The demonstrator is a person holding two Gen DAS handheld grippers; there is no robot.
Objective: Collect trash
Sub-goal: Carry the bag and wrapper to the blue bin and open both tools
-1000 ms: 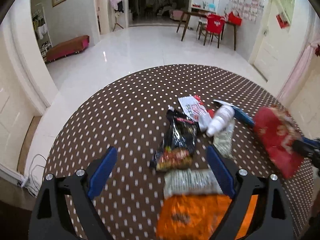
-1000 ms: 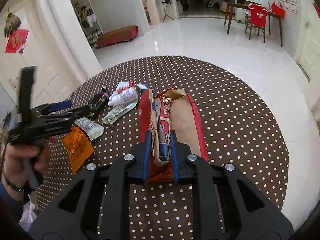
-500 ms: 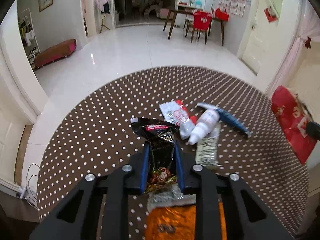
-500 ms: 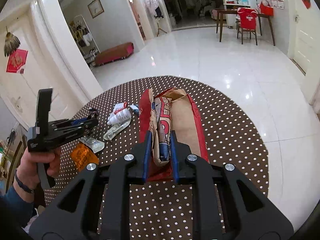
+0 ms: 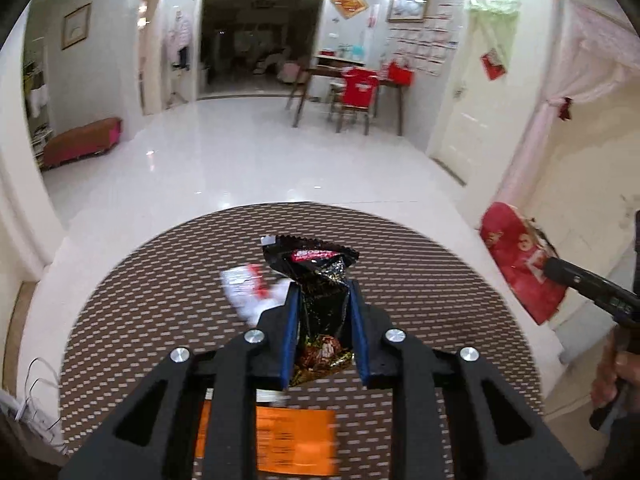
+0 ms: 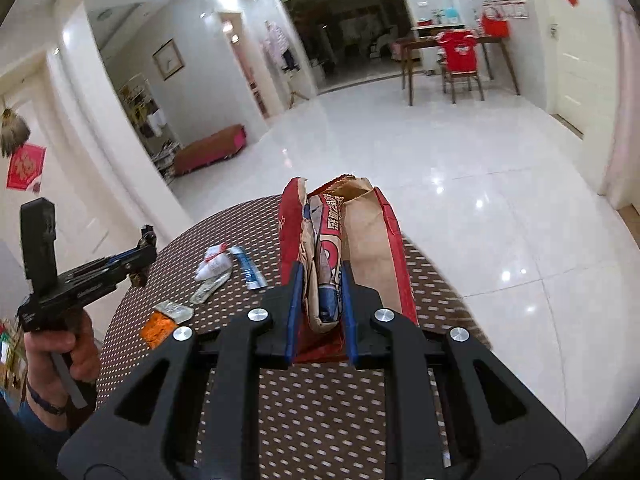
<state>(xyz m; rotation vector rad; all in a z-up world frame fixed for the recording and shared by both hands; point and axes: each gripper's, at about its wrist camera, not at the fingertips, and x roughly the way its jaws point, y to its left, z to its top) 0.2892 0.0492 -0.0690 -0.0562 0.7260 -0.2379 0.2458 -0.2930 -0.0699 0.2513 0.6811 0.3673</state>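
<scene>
Black wrapper [image 5: 320, 300] now lifted; red paper bag [image 6: 376, 248] seemingly empty.

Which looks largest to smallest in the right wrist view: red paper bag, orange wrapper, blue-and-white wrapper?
1. red paper bag, by far the largest, though nearest the camera.
2 and 3. blue-and-white wrapper and orange wrapper: too alike to rank; the orange one is partly hidden.

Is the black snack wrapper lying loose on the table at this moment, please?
No, the left gripper has its jaws shut on the black snack wrapper, holding it up above the table.
</scene>
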